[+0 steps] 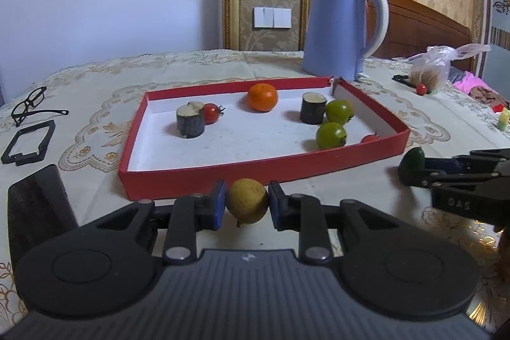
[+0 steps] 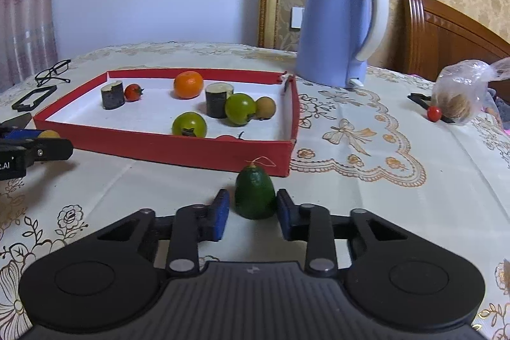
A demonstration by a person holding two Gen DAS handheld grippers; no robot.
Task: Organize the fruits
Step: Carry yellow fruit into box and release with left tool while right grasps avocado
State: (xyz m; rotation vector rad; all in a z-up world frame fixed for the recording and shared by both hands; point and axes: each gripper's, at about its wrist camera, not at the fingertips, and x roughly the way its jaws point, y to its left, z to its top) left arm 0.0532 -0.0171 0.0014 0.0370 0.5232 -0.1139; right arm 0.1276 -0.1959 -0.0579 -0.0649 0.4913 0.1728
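Observation:
A red tray (image 1: 255, 171) (image 2: 159, 145) holds an orange (image 1: 262, 97) (image 2: 188, 84), green tomatoes (image 1: 331, 135) (image 2: 189, 125), red cherry tomatoes (image 1: 211, 113) and two dark cut stalk pieces (image 1: 190, 120) (image 2: 218, 100). My left gripper (image 1: 247, 204) has its jaws around a yellow-brown round fruit (image 1: 247, 200) on the cloth in front of the tray, touching or nearly so. My right gripper (image 2: 253, 209) is open around a dark green fruit (image 2: 255, 196) (image 1: 412, 161) by the tray's near right corner, a gap at the left pad.
A blue kettle (image 1: 338, 27) (image 2: 338, 27) stands behind the tray. Glasses (image 1: 30, 104) and a black frame (image 1: 28, 142) lie at the left. A plastic bag (image 2: 462, 91) and a loose cherry tomato (image 2: 434, 113) lie at the right. A dark block (image 1: 35, 206) stands near left.

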